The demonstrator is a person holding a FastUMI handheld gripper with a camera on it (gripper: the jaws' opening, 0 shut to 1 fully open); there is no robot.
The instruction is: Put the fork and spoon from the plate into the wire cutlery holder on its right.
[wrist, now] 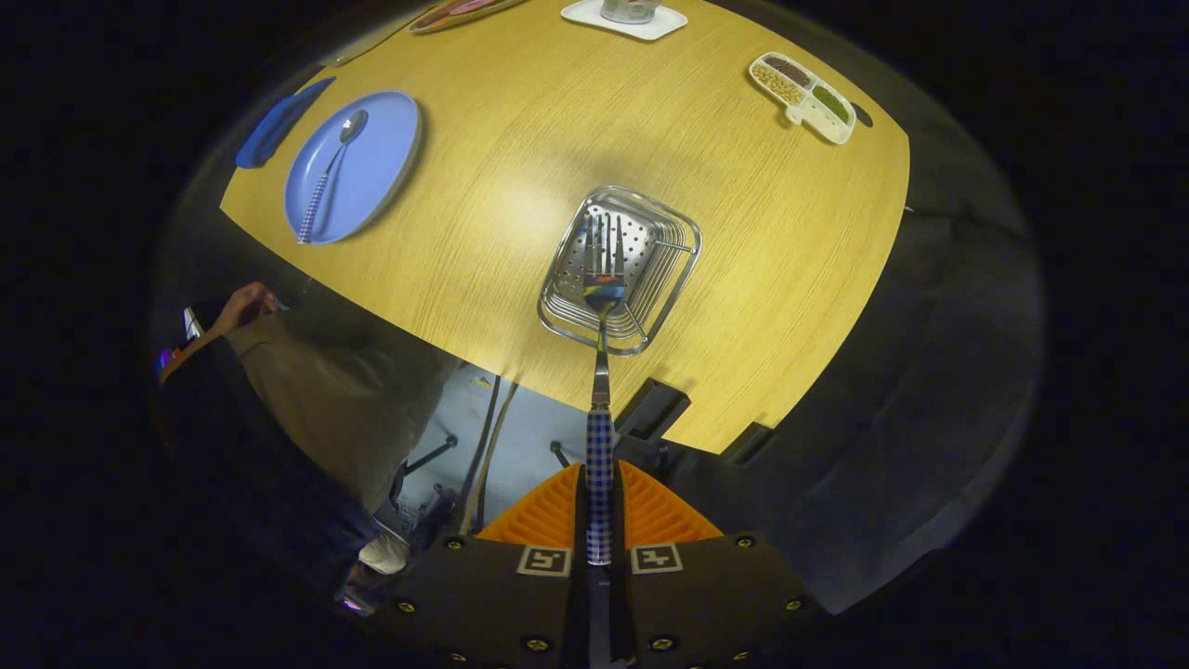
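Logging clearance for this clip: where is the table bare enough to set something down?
Gripper shut on the fork, tines over the wire holder. Bare wood lies between blue plate and holder, and between holder and snack tray. The far edge is crowded.

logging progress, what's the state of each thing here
fork: clamped by its handle, tines over the holder
gripper: shut on the fork
wire cutlery holder: upright on the table, no cutlery lying in it
spoon: lying on the plate
blue plate: holds the spoon
divided snack dish: compartments filled
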